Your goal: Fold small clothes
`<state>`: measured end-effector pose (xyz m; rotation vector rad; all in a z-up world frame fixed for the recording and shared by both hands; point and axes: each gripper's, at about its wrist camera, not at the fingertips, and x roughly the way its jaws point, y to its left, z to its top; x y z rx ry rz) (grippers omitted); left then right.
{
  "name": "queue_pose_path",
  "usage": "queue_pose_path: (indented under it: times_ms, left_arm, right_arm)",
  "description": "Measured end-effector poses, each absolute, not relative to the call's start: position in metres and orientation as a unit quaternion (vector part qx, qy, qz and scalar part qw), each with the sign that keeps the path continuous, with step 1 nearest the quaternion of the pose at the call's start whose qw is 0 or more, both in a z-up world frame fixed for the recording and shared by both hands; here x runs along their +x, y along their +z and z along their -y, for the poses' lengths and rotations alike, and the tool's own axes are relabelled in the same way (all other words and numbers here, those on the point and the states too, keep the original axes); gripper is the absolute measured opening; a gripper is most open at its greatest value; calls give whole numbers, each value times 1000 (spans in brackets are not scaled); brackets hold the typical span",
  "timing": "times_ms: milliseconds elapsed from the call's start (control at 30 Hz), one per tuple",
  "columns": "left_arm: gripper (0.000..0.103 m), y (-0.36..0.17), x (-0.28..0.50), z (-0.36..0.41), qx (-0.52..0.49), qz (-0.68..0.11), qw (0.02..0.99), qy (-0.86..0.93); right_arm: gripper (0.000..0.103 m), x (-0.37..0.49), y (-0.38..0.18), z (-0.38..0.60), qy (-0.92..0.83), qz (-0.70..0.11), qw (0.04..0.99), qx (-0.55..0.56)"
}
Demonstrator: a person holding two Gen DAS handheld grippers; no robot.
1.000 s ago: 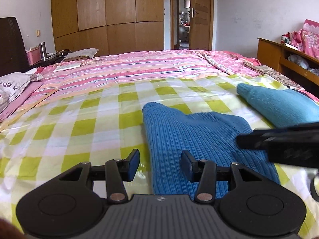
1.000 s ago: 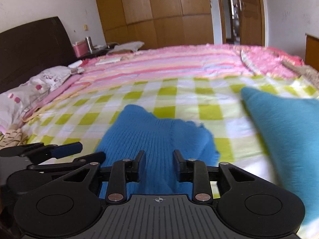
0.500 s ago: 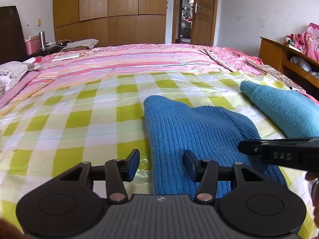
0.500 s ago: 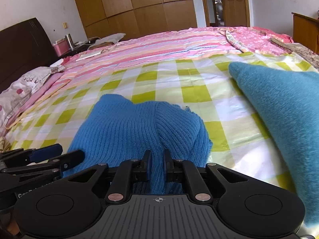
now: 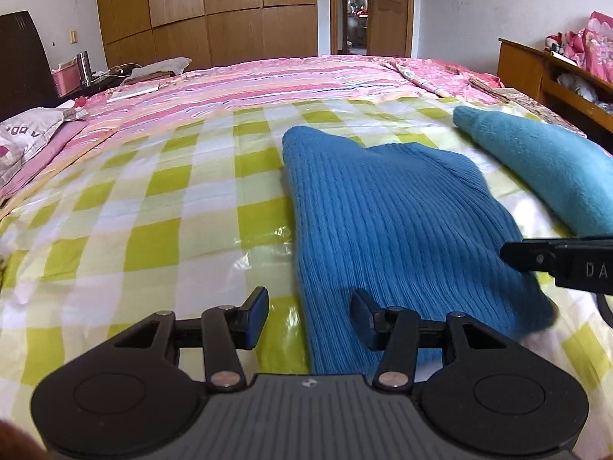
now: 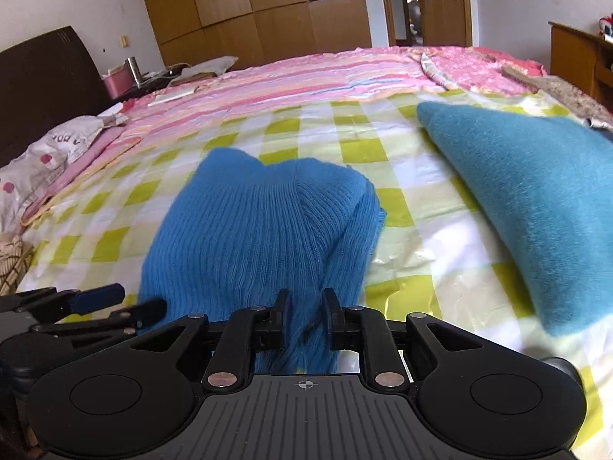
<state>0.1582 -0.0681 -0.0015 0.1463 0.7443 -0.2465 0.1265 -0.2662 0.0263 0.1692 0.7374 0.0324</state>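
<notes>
A blue ribbed knit garment (image 5: pixel 383 211) (image 6: pixel 249 230) lies on the green-and-white checked sheet (image 5: pixel 153 237). My right gripper (image 6: pixel 304 306) has the knit's near edge bunched between its pads, the cloth pulled up toward them, and its jaws are opening. My left gripper (image 5: pixel 308 308) stands open over the knit's near left edge, one finger above the sheet and one above the knit, gripping nothing. Each gripper shows in the other's view: the left gripper (image 6: pixel 118 303) at lower left, a finger of the right one (image 5: pixel 536 258) at the right edge.
A teal fleece garment (image 5: pixel 544 161) (image 6: pixel 536 199) lies to the right of the knit. A pink striped cover (image 5: pixel 287 80) spans the far bed, with a pillow (image 6: pixel 57 145) at left. A wooden shelf unit (image 5: pixel 555 65) stands on the right, wardrobes (image 5: pixel 207 7) behind.
Both grippers moved forward and lower toward the blue knit. The right gripper's jaws narrowed onto the knit's near edge, then widened a little with the cloth still between them.
</notes>
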Motion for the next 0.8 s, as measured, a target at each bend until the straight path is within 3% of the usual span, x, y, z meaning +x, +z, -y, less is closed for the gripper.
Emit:
queue_pose_path:
  times_ms: [800]
  left_arm:
    - [54, -4, 93, 47, 55, -386, 914, -113]
  right_arm:
    - [17, 50, 33, 230, 18, -360, 933, 7]
